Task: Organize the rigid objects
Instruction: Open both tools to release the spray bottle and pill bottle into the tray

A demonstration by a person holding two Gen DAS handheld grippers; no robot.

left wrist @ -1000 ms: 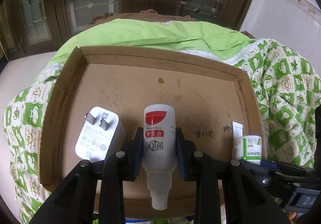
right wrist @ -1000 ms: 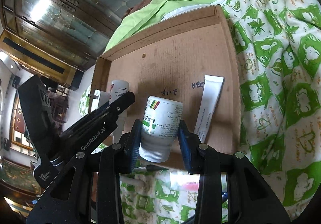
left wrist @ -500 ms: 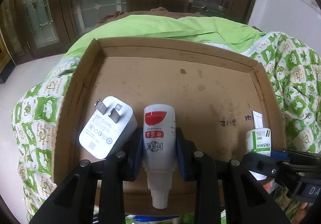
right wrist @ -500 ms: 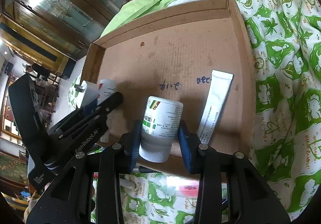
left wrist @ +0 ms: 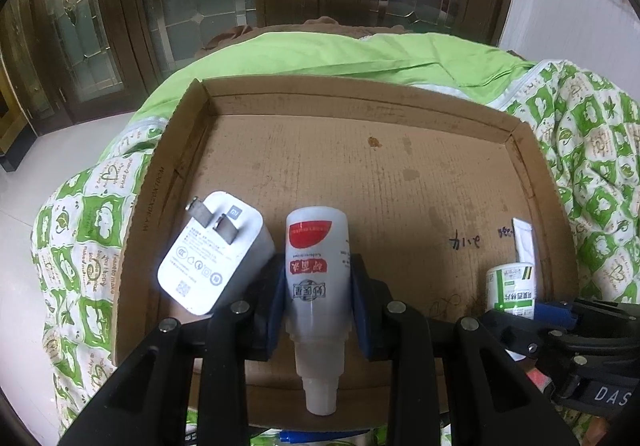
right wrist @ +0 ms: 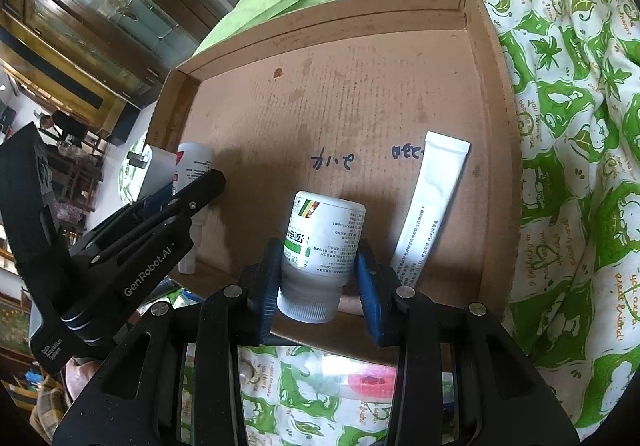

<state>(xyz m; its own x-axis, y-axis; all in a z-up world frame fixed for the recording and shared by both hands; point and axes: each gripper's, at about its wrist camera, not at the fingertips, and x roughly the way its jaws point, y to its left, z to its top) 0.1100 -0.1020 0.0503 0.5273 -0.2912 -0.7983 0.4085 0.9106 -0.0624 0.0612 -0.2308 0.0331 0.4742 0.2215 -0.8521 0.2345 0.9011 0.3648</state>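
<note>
My left black two-finger gripper [left wrist: 318,298] is clamped on a white spray bottle with a red label [left wrist: 316,278], blue pads pressing both its sides, nozzle pointing back toward my wrist, at the near edge of the brown cardboard tray [left wrist: 400,110]. My right black two-finger gripper [right wrist: 318,274] holds a white pill bottle with a green label [right wrist: 322,242] between its blue pads, cap toward my wrist, also at the tray's near edge. Both sets of fingers point toward the far edge, side by side.
</note>
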